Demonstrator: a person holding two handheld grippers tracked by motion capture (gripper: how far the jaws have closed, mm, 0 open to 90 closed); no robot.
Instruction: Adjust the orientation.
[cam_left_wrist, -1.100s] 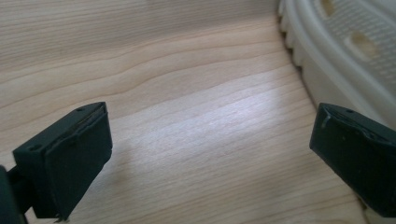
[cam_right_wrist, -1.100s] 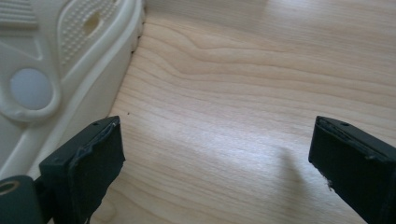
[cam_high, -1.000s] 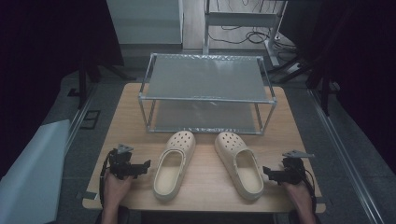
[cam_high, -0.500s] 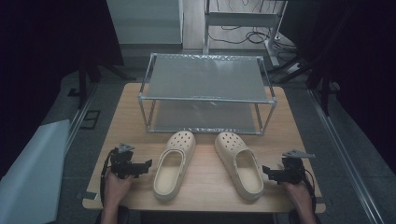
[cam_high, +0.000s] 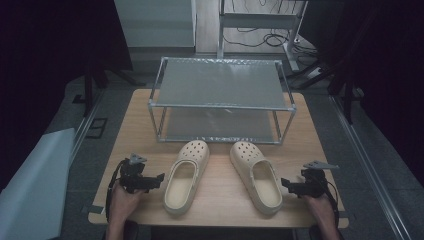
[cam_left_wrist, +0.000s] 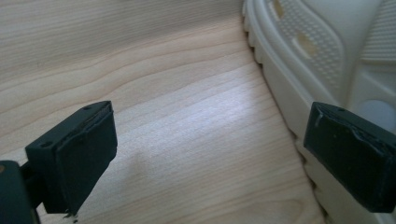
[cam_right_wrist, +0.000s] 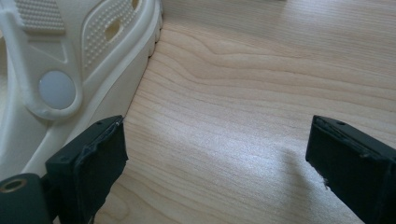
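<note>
Two cream clogs lie side by side in the lower middle of the high view, on a wooden worktop (cam_high: 220, 187). At the lower left of that frame the left tool (cam_high: 159, 178) rests low over the wood, held by a hand (cam_high: 122, 199), its tips aimed at the left clog (cam_high: 186, 175) and just beside its outer edge without touching. In the left gripper view the jaws stand wide apart with bare wood between them, and the left clog's ribbed sole edge (cam_left_wrist: 299, 70) runs down the right side of the frame. Behind the clogs, in the centre of the high view, stands a metal two-tier rack (cam_high: 220, 102). The right clog (cam_high: 256, 175) lies right of centre, toe towards the rack. At the lower right the right tool (cam_high: 286, 183) sits just beside that clog's outer edge. In the right gripper view its jaws are also spread wide and hold nothing, and the right clog's side with a round strap rivet (cam_right_wrist: 56, 90) fills the upper left.
</note>
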